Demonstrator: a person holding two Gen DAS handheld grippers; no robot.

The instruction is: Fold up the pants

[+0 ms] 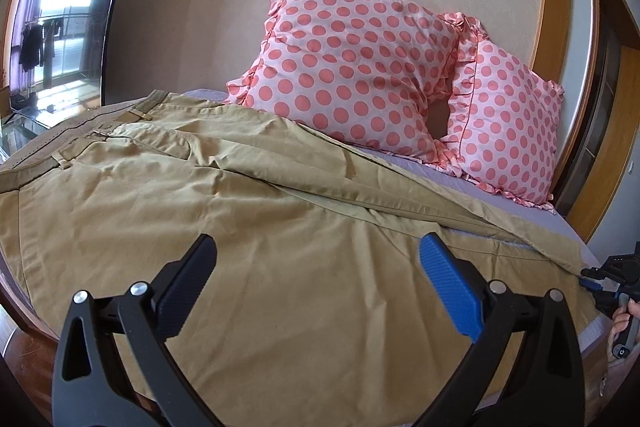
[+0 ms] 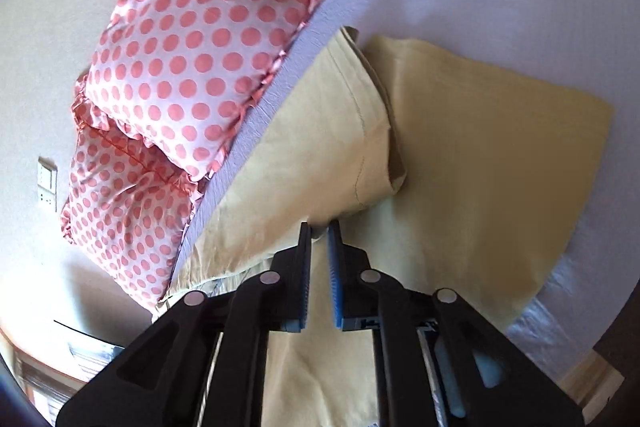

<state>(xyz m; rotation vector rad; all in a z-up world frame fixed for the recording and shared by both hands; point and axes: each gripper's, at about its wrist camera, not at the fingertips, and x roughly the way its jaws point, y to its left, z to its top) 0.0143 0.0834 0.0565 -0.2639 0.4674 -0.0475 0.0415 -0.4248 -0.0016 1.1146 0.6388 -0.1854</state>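
- Two grippers are at work, one in each hand.
- Left gripper [image 1: 318, 281]: its black and blue fingers stand wide apart above the tan cloth, holding nothing.
- Right gripper [image 2: 319, 241]: its fingers are drawn nearly together, with a narrow slit between them; a bit of tan hem sits at the tips, though whether it is truly pinched I cannot tell. In the left view it shows at the far right edge, by the leg end.
- One pair of tan pants [image 1: 256, 211] lies spread across the bed [image 1: 568, 227], waistband toward the left, one leg lifted and rolled over near the right gripper.
- Two pink polka-dot pillows [image 1: 352, 63] lean against the wall behind the pants.
- One television [image 1: 60, 27] stands at the left.
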